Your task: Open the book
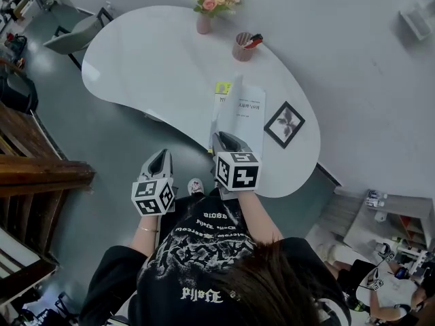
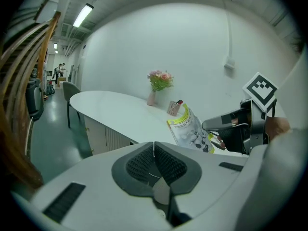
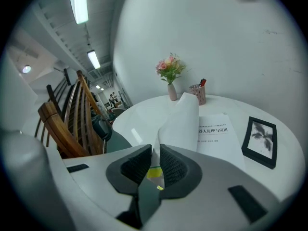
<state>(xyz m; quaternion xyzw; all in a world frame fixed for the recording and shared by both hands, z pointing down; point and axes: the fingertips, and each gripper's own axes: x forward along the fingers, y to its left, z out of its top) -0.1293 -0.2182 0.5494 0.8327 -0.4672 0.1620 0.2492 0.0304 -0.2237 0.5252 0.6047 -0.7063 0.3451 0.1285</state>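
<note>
A book [image 1: 250, 114] lies near the front edge of the white table [image 1: 149, 60], with its first printed page [image 3: 217, 134] showing. Its yellow-green cover [image 2: 189, 128] is lifted off the page and stands nearly upright, its white inner side [image 3: 185, 119] facing me. My right gripper [image 1: 224, 138] is shut on the cover's free edge, which runs between the pads in the right gripper view [image 3: 155, 159]. My left gripper [image 1: 162, 157] hangs off the table's front edge, left of the book, shut with nothing between its pads [image 2: 154, 160].
A black picture frame [image 1: 284, 123] lies right of the book. A pen cup [image 1: 242, 47] and a vase of flowers [image 1: 204, 20] stand at the far edge. A chair [image 1: 73, 36] is at the table's far left end, and wooden railing [image 1: 37, 172] is at my left.
</note>
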